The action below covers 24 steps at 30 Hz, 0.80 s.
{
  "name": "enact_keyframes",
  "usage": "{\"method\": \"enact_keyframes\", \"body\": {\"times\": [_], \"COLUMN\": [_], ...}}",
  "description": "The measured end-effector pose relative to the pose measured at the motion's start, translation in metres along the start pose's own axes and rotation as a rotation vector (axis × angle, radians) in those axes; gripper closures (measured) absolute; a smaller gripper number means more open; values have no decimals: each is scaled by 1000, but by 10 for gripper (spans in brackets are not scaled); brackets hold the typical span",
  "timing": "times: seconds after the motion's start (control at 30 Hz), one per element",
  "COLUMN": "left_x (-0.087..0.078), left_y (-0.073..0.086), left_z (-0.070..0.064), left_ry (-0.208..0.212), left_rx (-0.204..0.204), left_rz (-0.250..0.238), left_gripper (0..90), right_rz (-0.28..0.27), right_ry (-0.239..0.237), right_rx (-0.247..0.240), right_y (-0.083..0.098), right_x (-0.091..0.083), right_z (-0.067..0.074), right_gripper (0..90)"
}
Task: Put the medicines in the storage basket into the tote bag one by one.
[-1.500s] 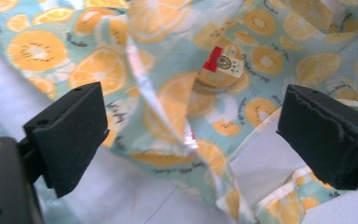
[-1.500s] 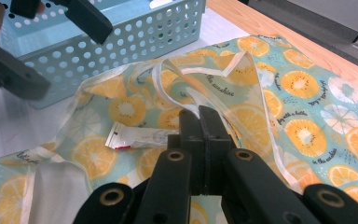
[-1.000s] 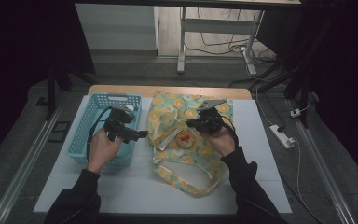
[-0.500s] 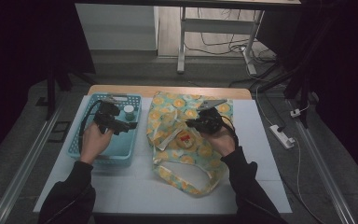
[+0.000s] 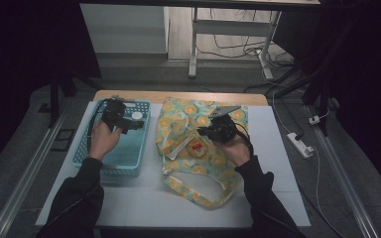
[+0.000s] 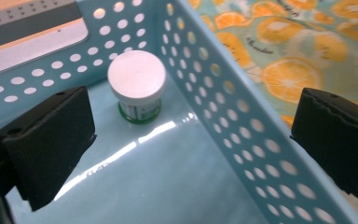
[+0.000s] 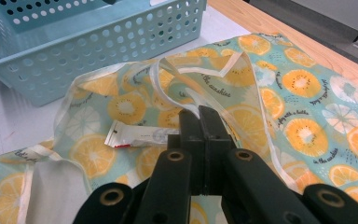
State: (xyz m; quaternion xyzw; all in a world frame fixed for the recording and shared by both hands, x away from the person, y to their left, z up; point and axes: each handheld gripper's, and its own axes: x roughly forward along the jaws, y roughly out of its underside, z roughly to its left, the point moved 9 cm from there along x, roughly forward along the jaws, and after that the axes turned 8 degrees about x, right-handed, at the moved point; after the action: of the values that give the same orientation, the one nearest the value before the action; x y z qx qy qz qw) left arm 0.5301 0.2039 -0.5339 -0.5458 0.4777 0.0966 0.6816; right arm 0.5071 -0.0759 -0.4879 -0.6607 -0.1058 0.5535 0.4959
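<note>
The left tool [image 5: 129,124] has moved over the last second from the gap beside the bag [image 5: 198,148] to a spot over the far end of the blue basket [image 5: 87,161], and it now hangs there with its jaws wide apart and nothing between them. In the left gripper view the jaws frame the basket's inner wall, one jaw inside and the other out over the bag's orange print, and a small white-lidded jar [image 6: 137,84] stands upright on the basket floor just beyond them, near the far corner; the same jar shows as a pale disc [image 5: 137,115] in the high view. The right tool [image 7: 199,122] has kept its place on the bag: its jaws are pressed shut on the pale strap or rim of the bag's mouth, lifting the cloth a little so the opening stays propped. A small sachet [image 7: 137,135] with a red mark lies on the cloth just beside that mouth, and a round orange-and-red packet [image 5: 196,148] sits close to it. The shift suggests that the jar is the next thing to be fetched, probably for the held-open bag, though the left tool has yet to drop and centre on the jar before it can close.
</note>
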Motion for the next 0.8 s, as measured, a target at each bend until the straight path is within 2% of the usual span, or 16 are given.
{"method": "enact_keyframes", "body": {"times": [0.37,0.6,0.7,0.8], "left_x": [21,35,40,43], "left_y": [-1,-2,-4,-6], "left_z": [21,25,26,27], "left_ry": [-46,-45,-43,-51], "left_rx": [-12,-1,-24,-27], "left_rz": [59,125,135,143], "left_gripper": [0,0,8,36], "right_rz": [2,4,2,1], "right_ry": [-2,-3,-3,-4], "right_rx": [0,3,1,1], "right_y": [0,0,0,0], "right_x": [0,0,0,-1], "right_z": [0,0,0,0], "right_gripper": [900,900,900,900]}}
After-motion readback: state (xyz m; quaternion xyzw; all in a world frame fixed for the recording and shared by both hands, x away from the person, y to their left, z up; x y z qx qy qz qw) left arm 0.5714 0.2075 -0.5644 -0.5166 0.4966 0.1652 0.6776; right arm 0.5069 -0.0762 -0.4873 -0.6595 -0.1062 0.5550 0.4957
